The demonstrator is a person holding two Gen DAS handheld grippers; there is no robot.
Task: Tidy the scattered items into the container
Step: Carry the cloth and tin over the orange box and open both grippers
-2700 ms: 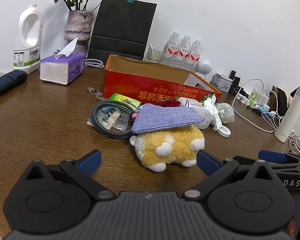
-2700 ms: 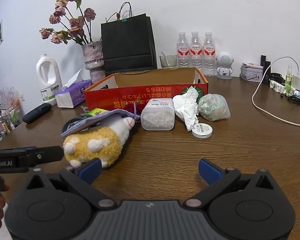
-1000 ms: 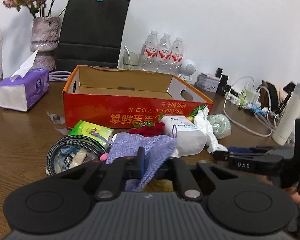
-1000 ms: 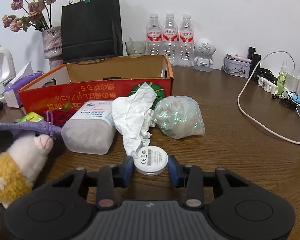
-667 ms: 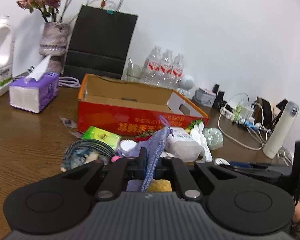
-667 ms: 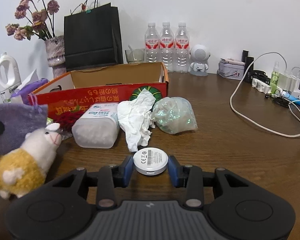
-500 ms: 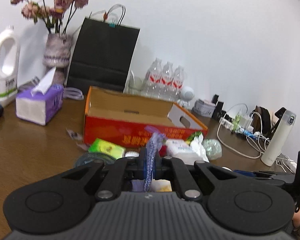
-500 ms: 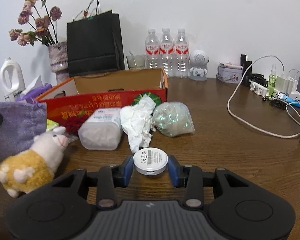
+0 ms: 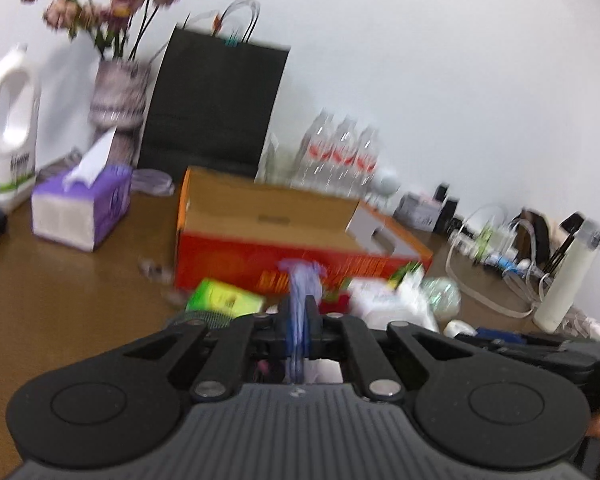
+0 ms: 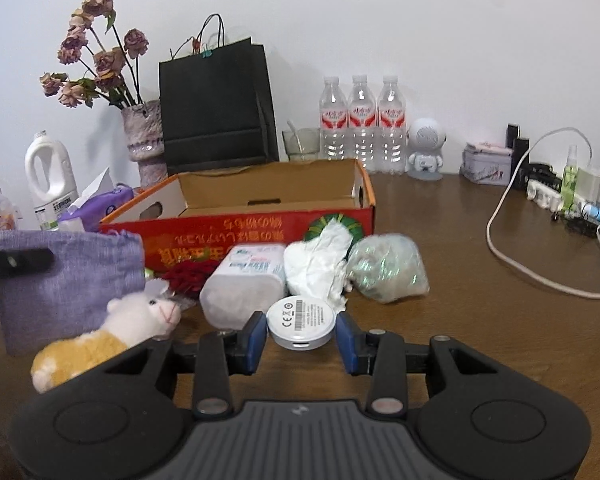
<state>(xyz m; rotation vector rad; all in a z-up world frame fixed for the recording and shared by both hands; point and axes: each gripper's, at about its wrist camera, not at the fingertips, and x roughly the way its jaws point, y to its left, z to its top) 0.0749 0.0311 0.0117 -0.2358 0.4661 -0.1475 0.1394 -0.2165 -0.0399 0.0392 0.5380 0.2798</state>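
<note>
My left gripper [image 9: 299, 322] is shut on a purple cloth pouch [image 9: 301, 280], held above the table; the pouch also hangs at the left of the right wrist view [image 10: 72, 276]. My right gripper [image 10: 301, 338] is shut on a round white disc [image 10: 301, 322], lifted off the table. The open red cardboard box [image 10: 260, 224] stands behind the pile and looks empty inside; it also shows in the left wrist view [image 9: 268, 256]. On the table lie a yellow plush sheep [image 10: 112, 332], a white plastic tub [image 10: 244, 284], a crumpled tissue [image 10: 320, 264], a shiny bag [image 10: 388, 268] and a green packet [image 9: 224, 300].
A purple tissue box [image 9: 80, 208], white jug [image 9: 8, 120], flower vase [image 10: 146, 140] and black paper bag [image 10: 216, 108] stand at the back left. Three water bottles [image 10: 360, 120], a small white robot figure [image 10: 426, 152], cables [image 10: 540, 248] and a white flask [image 9: 568, 276] are at the right.
The left gripper has risen with the pouch, uncovering the sheep. The right gripper has lifted the disc a little and moved toward the box.
</note>
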